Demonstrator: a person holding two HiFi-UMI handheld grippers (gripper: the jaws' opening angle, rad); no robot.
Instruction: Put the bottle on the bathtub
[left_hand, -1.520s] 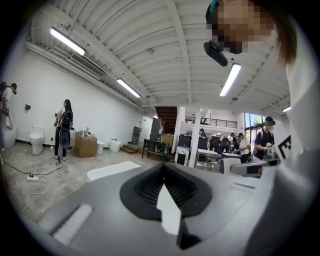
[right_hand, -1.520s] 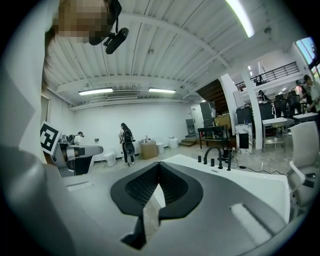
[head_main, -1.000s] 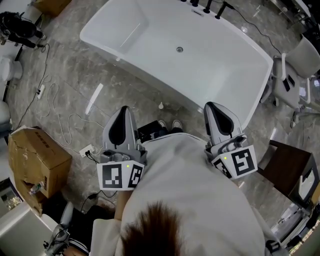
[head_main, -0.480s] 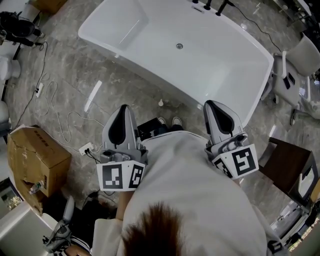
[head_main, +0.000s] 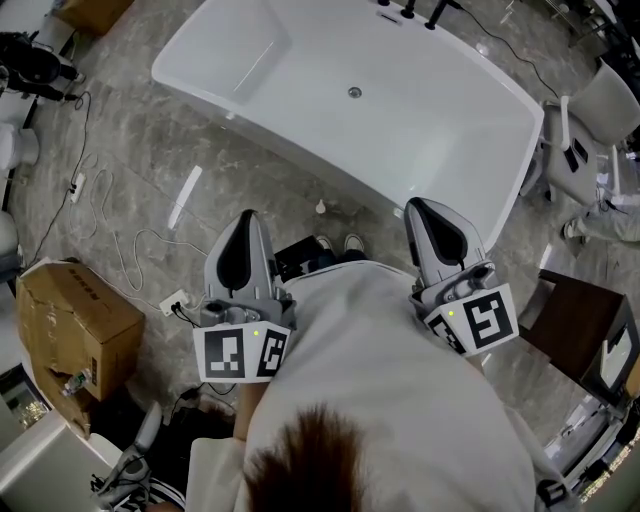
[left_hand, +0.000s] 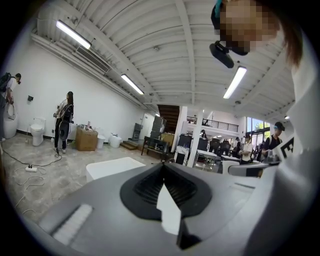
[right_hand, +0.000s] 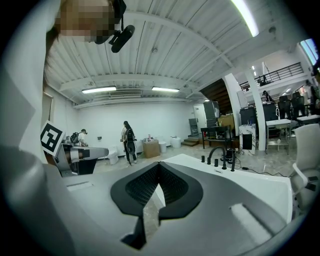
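bathtub (head_main: 430, 140) dead ahead, big and white, standing on the grey stone floor (head_main: 130, 150). cardboard box (head_main: 70, 320) off to the left. now the 2 tongs, side by side in front of the person's chest: left gripper (head_main: 247, 216), jaws pressed together, nothing between them; right gripper (head_main: 416, 206), same story, tips meeting, empty. black taps (head_main: 410, 12) on the tub's far rim, drain (head_main: 354, 92) mid-basin. and by the tub's near wall, 1 small white thing (head_main: 320, 207) on the floor, possibly the bottle, too small to tell.
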